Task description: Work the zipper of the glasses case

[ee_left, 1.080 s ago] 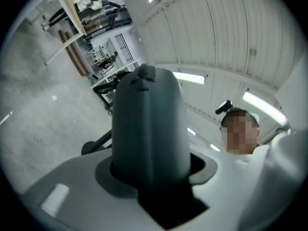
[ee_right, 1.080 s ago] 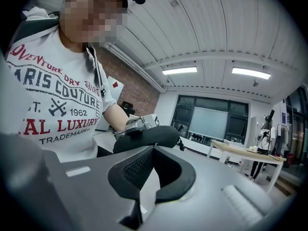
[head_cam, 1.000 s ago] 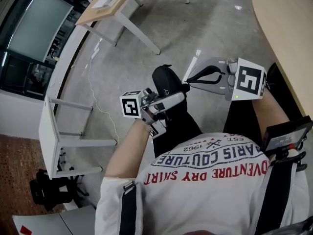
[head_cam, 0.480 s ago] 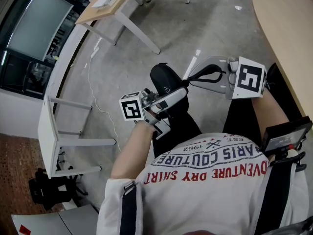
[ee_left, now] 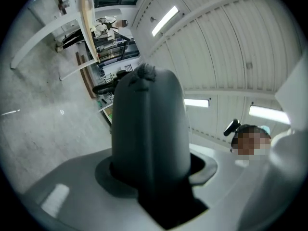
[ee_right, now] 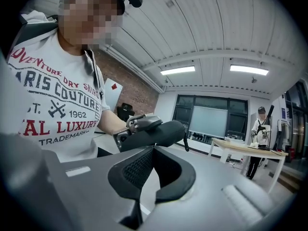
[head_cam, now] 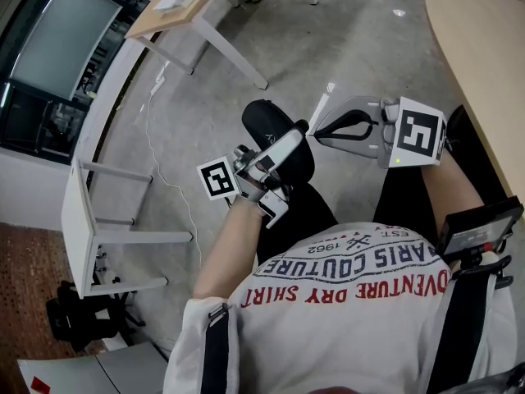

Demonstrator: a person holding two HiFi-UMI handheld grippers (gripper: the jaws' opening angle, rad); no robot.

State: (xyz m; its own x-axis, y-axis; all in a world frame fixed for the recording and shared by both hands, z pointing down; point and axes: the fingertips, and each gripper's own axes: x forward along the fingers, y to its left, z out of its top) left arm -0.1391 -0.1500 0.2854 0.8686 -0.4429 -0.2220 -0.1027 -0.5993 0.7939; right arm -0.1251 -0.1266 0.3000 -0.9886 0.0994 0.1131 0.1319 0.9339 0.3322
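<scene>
A black glasses case [head_cam: 267, 125] is held up over the person's lap, and my left gripper [head_cam: 283, 150] is shut on its lower part. In the left gripper view the case [ee_left: 147, 124] stands up between the jaws and fills the middle. My right gripper [head_cam: 317, 131] is to the case's right and a little apart from it, its black pads closed together with nothing between them. In the right gripper view the case [ee_right: 159, 133] lies crosswise just beyond the pads' tips [ee_right: 153, 150]. A small black pull strap [ee_right: 186, 142] hangs from the case's right end.
Grey concrete floor lies below. A wooden table [head_cam: 176, 2] stands at the top left, a white desk frame [head_cam: 82, 212] at the left, and a curved wooden tabletop [head_cam: 484, 48] at the right. A white cable [head_cam: 160, 162] trails on the floor. A person [ee_right: 260, 129] stands far back.
My left gripper has carried the case up and to the left, away from the right gripper's tips. The right gripper has stayed where it was.
</scene>
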